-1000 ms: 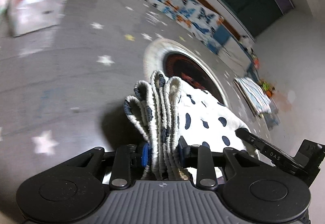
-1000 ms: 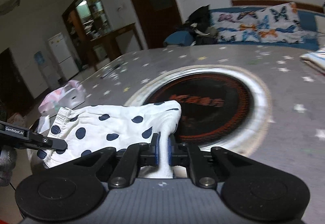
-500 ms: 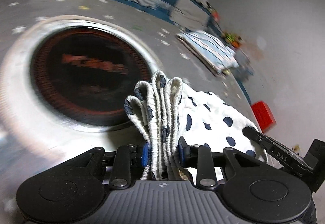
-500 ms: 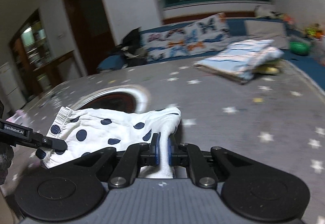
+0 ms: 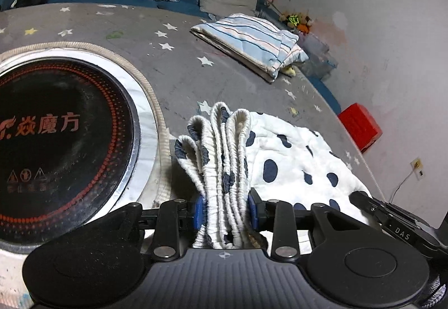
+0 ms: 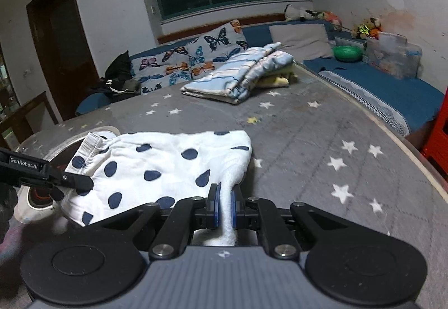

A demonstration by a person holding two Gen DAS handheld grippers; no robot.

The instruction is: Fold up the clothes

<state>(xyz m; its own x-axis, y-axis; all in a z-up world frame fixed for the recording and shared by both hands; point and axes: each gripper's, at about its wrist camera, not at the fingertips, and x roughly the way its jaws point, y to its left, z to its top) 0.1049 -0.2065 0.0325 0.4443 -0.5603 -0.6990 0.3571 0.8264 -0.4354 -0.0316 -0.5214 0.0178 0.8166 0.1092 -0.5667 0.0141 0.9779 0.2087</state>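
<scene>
A white garment with dark blue polka dots [image 5: 282, 157] is held between both grippers above the grey star-patterned table [image 5: 179, 76]. My left gripper [image 5: 224, 209] is shut on its bunched elastic waistband, whose ribbed folds stick up between the blue pads. My right gripper [image 6: 225, 205] is shut on a white corner of the same garment [image 6: 156, 166], which spreads to the left toward the left gripper's finger [image 6: 70, 181]. The right gripper's black finger shows at the lower right of the left wrist view [image 5: 392, 222].
A round black induction hob [image 5: 61, 141] with a white rim is set into the table on the left. A folded blue striped cloth [image 5: 249, 43] lies at the table's far side, also in the right wrist view [image 6: 238, 76]. A red box [image 5: 359, 125] stands beyond the table edge.
Both grippers have swung to the right with the garment, from over the hob toward the table's right side. The folded striped cloth has come into view. Both grips are unchanged.
</scene>
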